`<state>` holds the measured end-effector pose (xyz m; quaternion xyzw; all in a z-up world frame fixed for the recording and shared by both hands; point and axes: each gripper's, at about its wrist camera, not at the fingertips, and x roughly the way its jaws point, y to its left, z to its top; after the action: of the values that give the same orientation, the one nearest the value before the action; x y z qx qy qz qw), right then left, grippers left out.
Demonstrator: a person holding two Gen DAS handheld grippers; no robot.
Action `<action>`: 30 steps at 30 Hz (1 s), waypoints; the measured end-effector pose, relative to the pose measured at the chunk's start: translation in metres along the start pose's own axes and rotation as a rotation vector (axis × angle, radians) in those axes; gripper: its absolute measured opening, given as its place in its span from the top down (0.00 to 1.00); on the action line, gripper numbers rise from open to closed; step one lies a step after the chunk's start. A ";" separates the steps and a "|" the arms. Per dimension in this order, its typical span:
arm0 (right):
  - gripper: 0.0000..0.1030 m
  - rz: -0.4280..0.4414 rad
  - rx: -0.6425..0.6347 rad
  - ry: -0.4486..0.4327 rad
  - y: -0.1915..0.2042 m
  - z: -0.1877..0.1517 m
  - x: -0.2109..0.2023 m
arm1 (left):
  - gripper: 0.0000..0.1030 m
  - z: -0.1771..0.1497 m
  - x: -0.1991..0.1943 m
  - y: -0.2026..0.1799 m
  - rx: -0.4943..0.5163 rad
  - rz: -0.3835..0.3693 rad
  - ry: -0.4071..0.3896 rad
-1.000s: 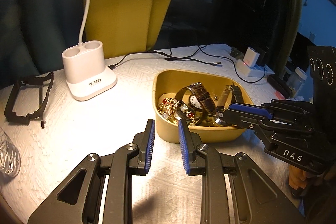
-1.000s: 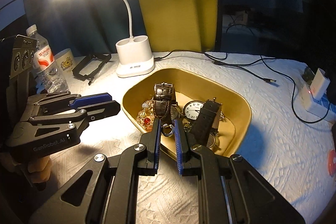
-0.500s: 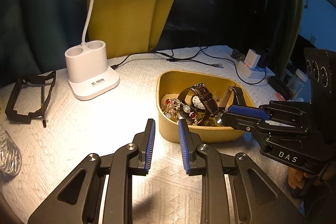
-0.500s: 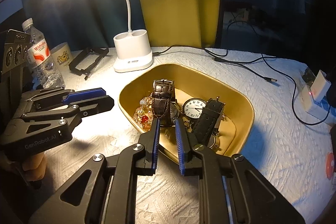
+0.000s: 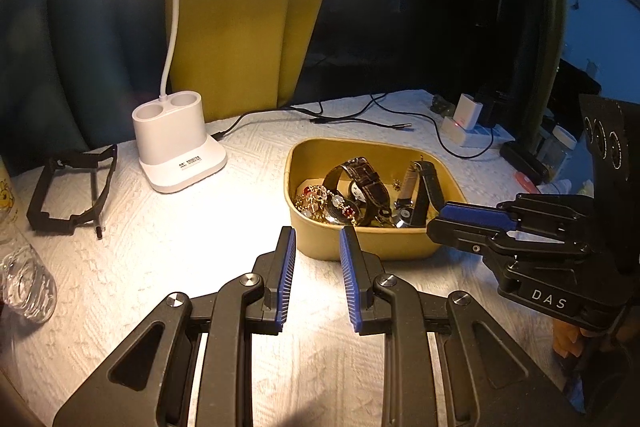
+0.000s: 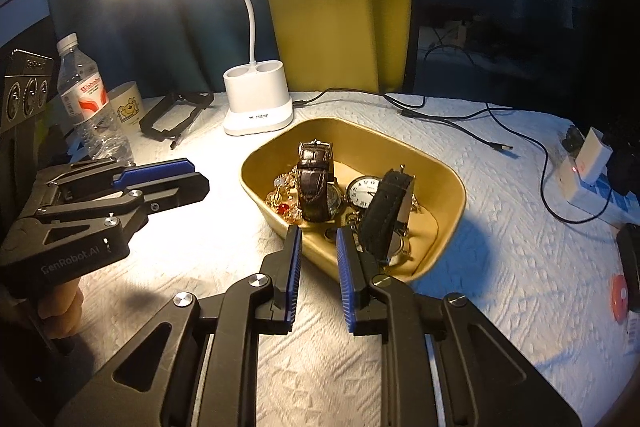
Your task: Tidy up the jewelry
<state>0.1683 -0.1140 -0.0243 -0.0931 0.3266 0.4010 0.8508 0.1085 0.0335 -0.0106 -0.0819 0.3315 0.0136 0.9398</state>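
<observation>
Right wrist view, right gripper [image 6: 318, 233] backed off from the yellow tray [image 6: 448, 187] since a second ago, jaws narrowly parted, empty, brown-strap watch [image 6: 314, 183] in tray at 12 o'clock, left gripper [image 5: 317, 235] unchanged, narrow gap, empty.

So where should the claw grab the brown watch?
Probably the brown watch by its strap, where it arches up highest above the other jewelry. Come down from above with the right claw, one pad on each side of the strap, clear of the yellow tray walls.
</observation>
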 end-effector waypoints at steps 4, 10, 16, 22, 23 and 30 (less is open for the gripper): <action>0.83 -0.002 0.005 -0.009 0.001 -0.006 -0.009 | 0.76 -0.003 -0.008 -0.002 0.002 0.003 -0.003; 0.83 -0.007 0.014 -0.022 0.002 -0.016 -0.023 | 0.76 -0.008 -0.022 -0.011 0.015 0.010 -0.013; 0.83 -0.020 0.024 -0.040 0.001 -0.026 -0.039 | 0.76 -0.012 -0.036 -0.022 0.029 0.014 -0.026; 0.83 -0.037 0.040 -0.066 -0.004 -0.036 -0.058 | 0.69 -0.014 -0.049 -0.035 0.049 0.008 -0.043; 0.83 -0.041 0.044 -0.072 -0.005 -0.038 -0.062 | 0.68 -0.014 -0.050 -0.038 0.053 0.006 -0.045; 0.83 -0.068 0.071 -0.111 -0.013 -0.046 -0.088 | 0.66 -0.012 -0.063 -0.058 0.088 -0.007 -0.068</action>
<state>0.1153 -0.1968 -0.0056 -0.0516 0.2895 0.3645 0.8836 0.0565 -0.0240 0.0276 -0.0413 0.2994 -0.0016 0.9532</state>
